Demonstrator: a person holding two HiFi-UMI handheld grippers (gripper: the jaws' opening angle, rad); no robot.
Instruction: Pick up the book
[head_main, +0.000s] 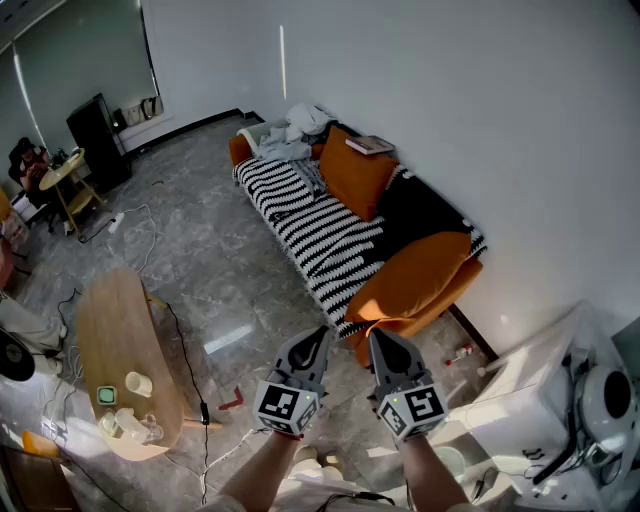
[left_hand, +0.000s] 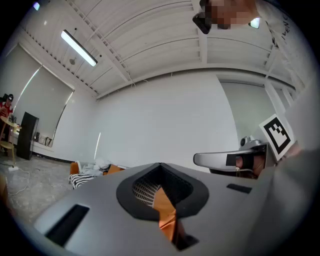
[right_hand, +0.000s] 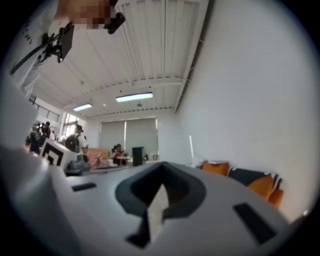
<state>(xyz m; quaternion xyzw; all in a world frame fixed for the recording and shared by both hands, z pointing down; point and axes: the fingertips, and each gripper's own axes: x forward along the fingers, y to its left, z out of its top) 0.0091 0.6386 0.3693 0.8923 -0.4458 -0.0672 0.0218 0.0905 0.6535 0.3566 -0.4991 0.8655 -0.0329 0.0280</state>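
The book (head_main: 370, 145) lies flat on top of an upright orange cushion (head_main: 355, 175) at the far end of the striped sofa (head_main: 320, 235). Both grippers are held side by side low in the head view, well short of the sofa and far from the book. My left gripper (head_main: 321, 334) is shut with nothing in it. My right gripper (head_main: 378, 336) is shut and empty too. In the left gripper view the jaws (left_hand: 161, 169) meet, and orange fabric shows through the slit. In the right gripper view the jaws (right_hand: 161, 169) are closed, with the sofa (right_hand: 240, 179) off to the right.
A large orange cushion (head_main: 415, 280) hangs over the sofa's near end, just ahead of the grippers. A pile of clothes (head_main: 295, 128) lies at the far end. An oval wooden table (head_main: 115, 340) with cups stands left, cables (head_main: 190, 380) cross the floor, and a white machine (head_main: 560, 400) stands right.
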